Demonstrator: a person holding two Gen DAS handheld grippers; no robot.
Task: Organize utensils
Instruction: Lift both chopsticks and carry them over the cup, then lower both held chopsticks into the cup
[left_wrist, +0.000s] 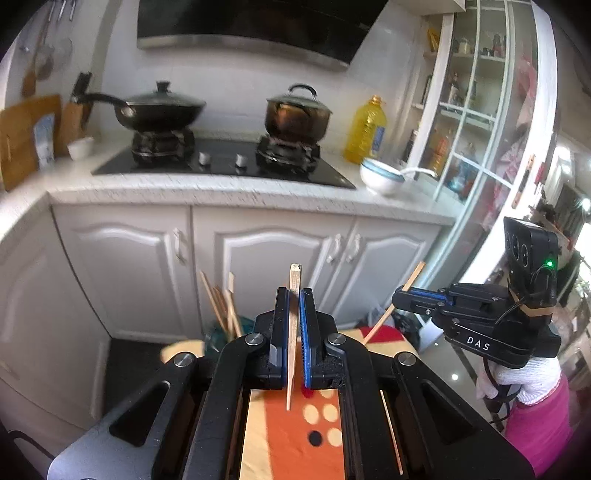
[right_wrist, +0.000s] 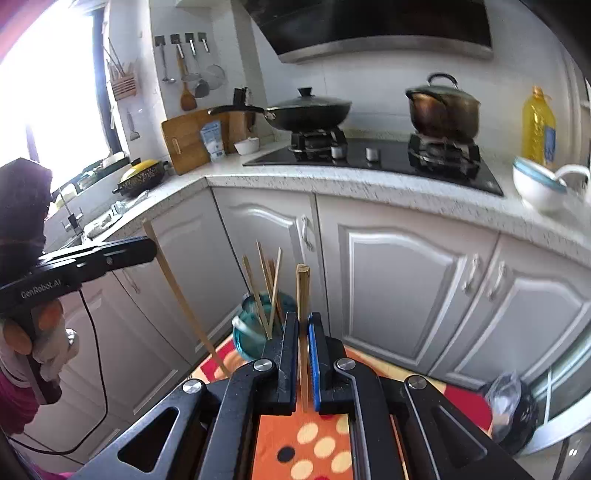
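Overhead, a dark range hood (right_wrist: 369, 26) spans the wall above a black cooktop (right_wrist: 373, 157) set in the speckled white tabletop (right_wrist: 295, 181). White cabinet doors (right_wrist: 413, 288) run beneath it. On the burners stand a lidded black wok (right_wrist: 306, 109) and, well apart to its right, a lidded metal pot (right_wrist: 443, 109). A yellow oil bottle (right_wrist: 537, 127) stands at the far right, with a white bowl (right_wrist: 537, 184) just in front of it. A wooden cutting board (right_wrist: 184, 142) leans against the wall left of the wok.

Below the cabinets, an orange cloth with pale and dark dots (right_wrist: 306, 439) covers the near surface. A blue glass jar (right_wrist: 255, 332) sits on it, holding several chopsticks (right_wrist: 267, 291) that lean at differing angles.

Left tongs (left_wrist: 294, 332): clamped on one chopstick (left_wrist: 293, 295), held nearly upright, its squared top above the fingers and its tip below them over the cloth. From the right wrist view this stick slants down toward the cloth, left of the jar.

Right tongs (right_wrist: 303, 354): clamped on a second chopstick (right_wrist: 303, 295), upright, just right of the jar. From the left wrist view it tilts diagonally.

One loose chopstick (left_wrist: 391, 432) lies flat on the cloth.
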